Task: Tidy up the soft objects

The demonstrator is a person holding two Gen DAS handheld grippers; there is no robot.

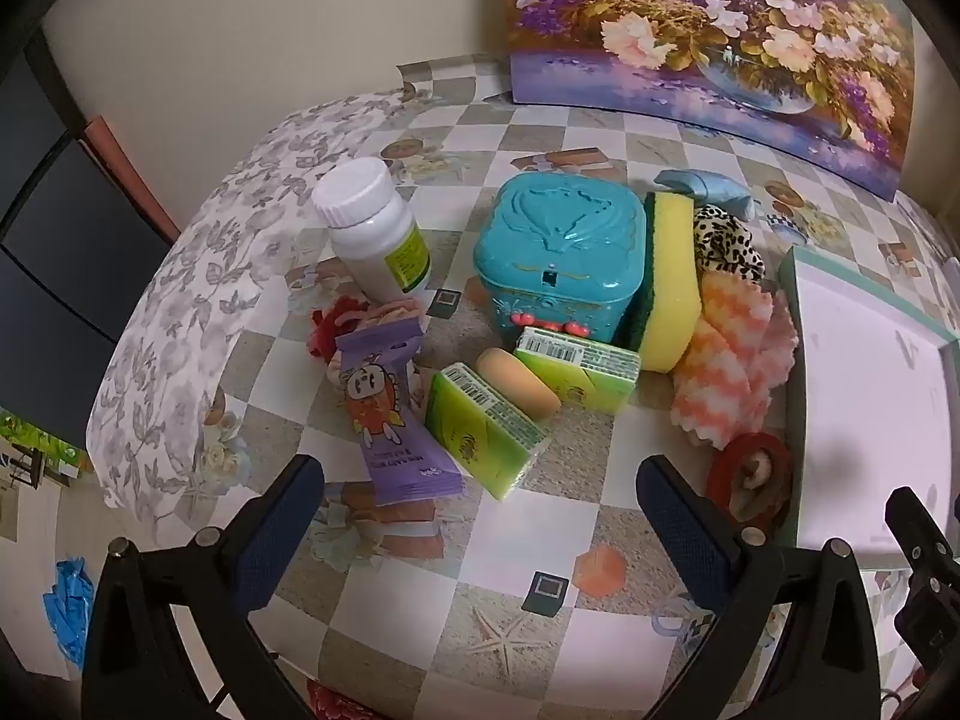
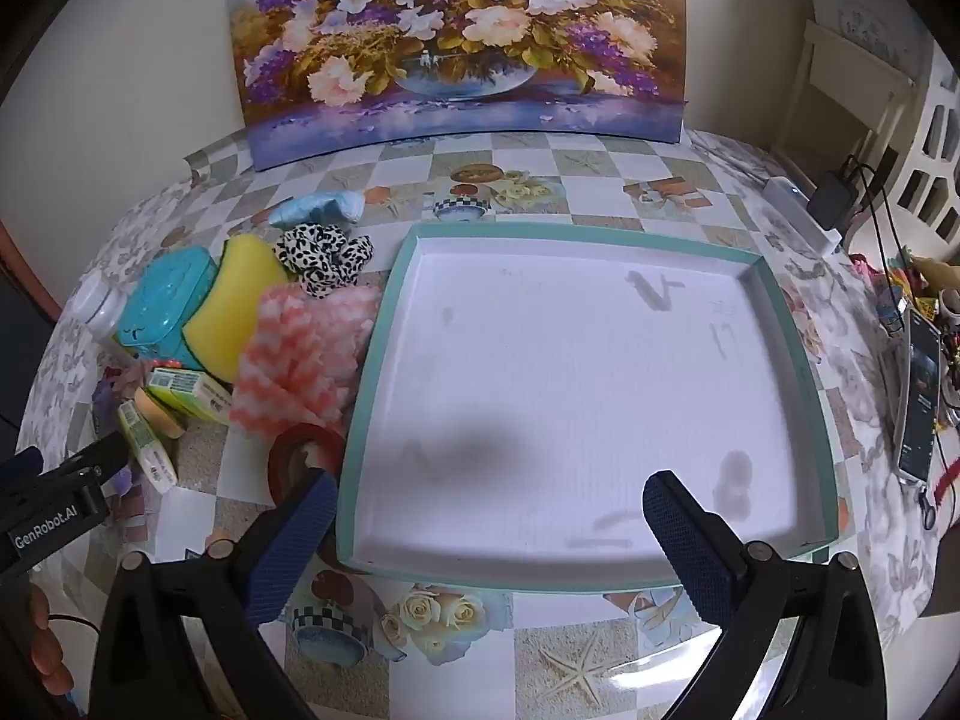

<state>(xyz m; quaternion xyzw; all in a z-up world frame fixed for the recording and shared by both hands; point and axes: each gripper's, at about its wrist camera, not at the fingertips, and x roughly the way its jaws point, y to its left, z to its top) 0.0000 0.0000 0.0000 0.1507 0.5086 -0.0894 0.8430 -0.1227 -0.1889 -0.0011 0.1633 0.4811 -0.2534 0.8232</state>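
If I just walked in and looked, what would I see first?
Probably the big flower painting leaning against the wall at the back of the table. Next, the wide white tray with a teal rim, with nothing in it, in front of the open right gripper. Left of the tray sits a colourful heap: a teal box, a yellow sponge leaning on it, and a pink-and-white cloth.

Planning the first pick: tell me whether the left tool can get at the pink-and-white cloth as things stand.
Probably yes. The left tool is open and empty, and the pink-and-white cloth lies exposed ahead to its right, with only the yellow sponge leaning alongside.
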